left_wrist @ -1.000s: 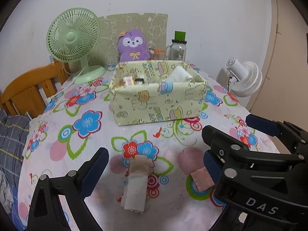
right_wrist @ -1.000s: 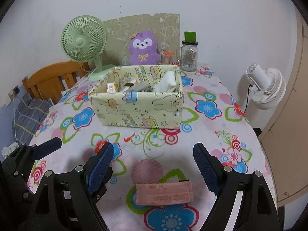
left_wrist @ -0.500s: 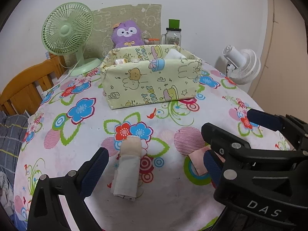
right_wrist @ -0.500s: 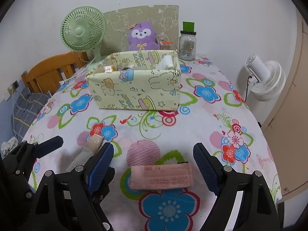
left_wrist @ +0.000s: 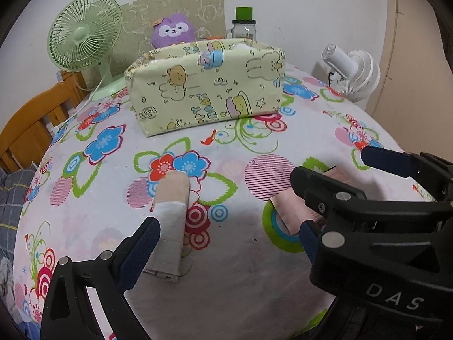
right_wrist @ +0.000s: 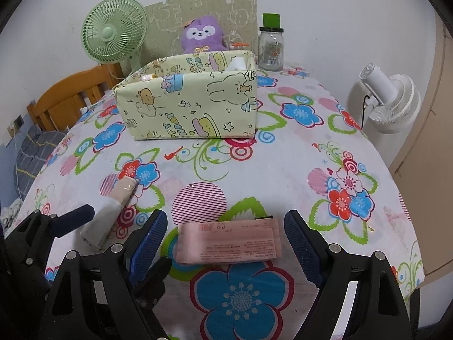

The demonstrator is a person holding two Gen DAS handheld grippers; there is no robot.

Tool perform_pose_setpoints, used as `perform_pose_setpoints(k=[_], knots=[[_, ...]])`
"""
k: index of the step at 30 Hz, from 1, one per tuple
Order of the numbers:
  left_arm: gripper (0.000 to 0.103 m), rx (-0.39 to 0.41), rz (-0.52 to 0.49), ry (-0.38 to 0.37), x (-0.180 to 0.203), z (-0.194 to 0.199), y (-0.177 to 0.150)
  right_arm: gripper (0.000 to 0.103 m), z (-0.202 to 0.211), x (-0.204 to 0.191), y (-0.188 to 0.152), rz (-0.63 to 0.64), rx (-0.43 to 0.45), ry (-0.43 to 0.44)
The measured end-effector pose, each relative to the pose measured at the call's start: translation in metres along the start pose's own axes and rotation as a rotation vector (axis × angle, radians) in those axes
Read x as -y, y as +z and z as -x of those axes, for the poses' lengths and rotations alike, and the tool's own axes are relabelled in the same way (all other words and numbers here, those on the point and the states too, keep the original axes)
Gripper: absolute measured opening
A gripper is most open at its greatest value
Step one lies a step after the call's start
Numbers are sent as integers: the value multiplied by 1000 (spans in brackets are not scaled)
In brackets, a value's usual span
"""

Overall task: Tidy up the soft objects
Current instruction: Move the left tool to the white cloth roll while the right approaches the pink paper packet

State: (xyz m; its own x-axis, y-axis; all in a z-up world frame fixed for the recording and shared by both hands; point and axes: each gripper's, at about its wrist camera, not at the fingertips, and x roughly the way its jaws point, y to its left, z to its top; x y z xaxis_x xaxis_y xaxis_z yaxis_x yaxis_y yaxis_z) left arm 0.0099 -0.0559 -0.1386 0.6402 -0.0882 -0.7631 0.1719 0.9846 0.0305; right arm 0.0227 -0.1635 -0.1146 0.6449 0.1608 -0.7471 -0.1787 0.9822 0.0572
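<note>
You are holding the left tool [left_wrist: 226,243] with its jaws standing apart and gripping nothing, its left finger just beside the rolled beige-and-white cloth [left_wrist: 171,226] lying near the surface's [right_wrist: 283,170] front edge. You are holding the right tool [right_wrist: 226,243] wide as well, its fingers straddling the pink packet [right_wrist: 229,243] without pressing it, also near the front edge. The yellow cartoon-print storage box [right_wrist: 192,104] is sitting well apart, toward the surface's back edge.
</note>
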Motion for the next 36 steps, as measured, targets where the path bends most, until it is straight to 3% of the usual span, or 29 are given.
perform_pose_setpoints(k=[14,21,27,36], knots=[[100,-45,41,61,-12,-30,12,87,-25,10,7,-7,-43,13],[100,-54,51,57,-13,-40,23,87,-38,17,13,-19,-65,17],[100,-35,48,21,-13,-25,21,87,-39,23,19,-25,-62,17],[100,-39,-27,20,6,-21,8,87,-31,29,17,-30,-43,12]])
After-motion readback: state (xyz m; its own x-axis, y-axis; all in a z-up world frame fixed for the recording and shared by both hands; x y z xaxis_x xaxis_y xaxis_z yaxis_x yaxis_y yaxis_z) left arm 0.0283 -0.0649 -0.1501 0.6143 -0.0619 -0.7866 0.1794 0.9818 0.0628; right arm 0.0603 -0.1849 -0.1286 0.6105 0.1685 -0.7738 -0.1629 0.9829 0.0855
